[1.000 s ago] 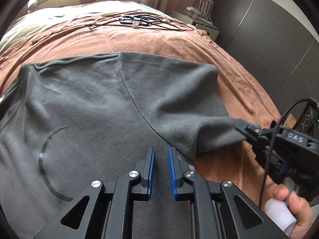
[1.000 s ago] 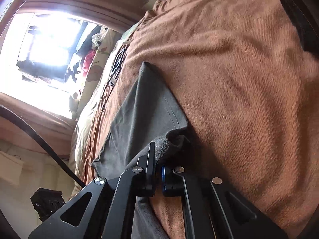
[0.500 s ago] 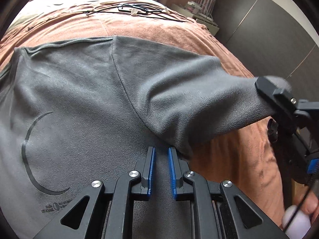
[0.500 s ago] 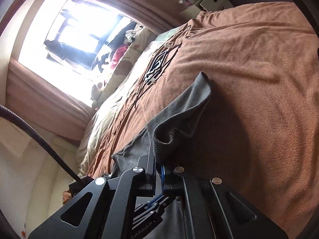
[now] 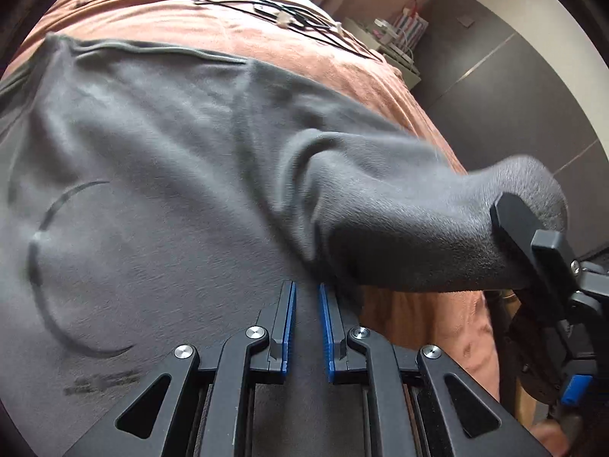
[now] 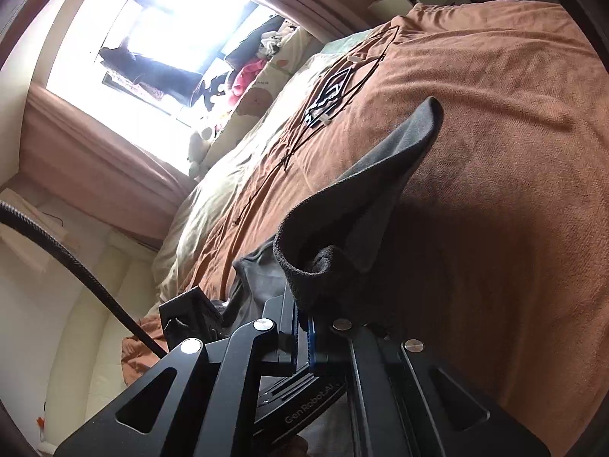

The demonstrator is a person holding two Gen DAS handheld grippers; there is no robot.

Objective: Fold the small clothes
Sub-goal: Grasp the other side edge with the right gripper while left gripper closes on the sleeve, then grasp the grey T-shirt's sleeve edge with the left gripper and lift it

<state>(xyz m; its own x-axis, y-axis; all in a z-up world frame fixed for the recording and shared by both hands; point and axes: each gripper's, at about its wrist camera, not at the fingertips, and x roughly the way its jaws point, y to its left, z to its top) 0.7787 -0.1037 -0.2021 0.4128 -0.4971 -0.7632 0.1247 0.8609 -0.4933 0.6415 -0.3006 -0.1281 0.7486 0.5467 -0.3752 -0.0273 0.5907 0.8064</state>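
A grey fleece shirt (image 5: 152, 190) with a dark curved print lies spread on the bed. In the left wrist view my left gripper (image 5: 306, 297) rests low on the shirt's body near the armpit. Its blue pads (image 5: 288, 312) stand a narrow gap apart, with flat fabric showing between them. The shirt's right sleeve (image 5: 399, 221) is lifted off the bed, and my right gripper (image 5: 521, 228) is shut on its cuff. In the right wrist view the rolled cuff (image 6: 316, 266) bulges just above the closed right gripper (image 6: 303, 316), and the sleeve trails away over the blanket.
A brown blanket (image 5: 380, 76) covers the bed. Black hangers and cords (image 5: 281, 15) lie beyond the shirt. A nightstand (image 5: 399, 38) and dark cabinet doors (image 5: 514, 95) stand at the right. A bright window (image 6: 171, 38) and pillows with plush toys (image 6: 259, 76) are at the bed's head.
My right gripper has raised the sleeve cuff well off the blanket and carried it up and inward. The left gripper has stayed on the shirt with the same narrow gap.
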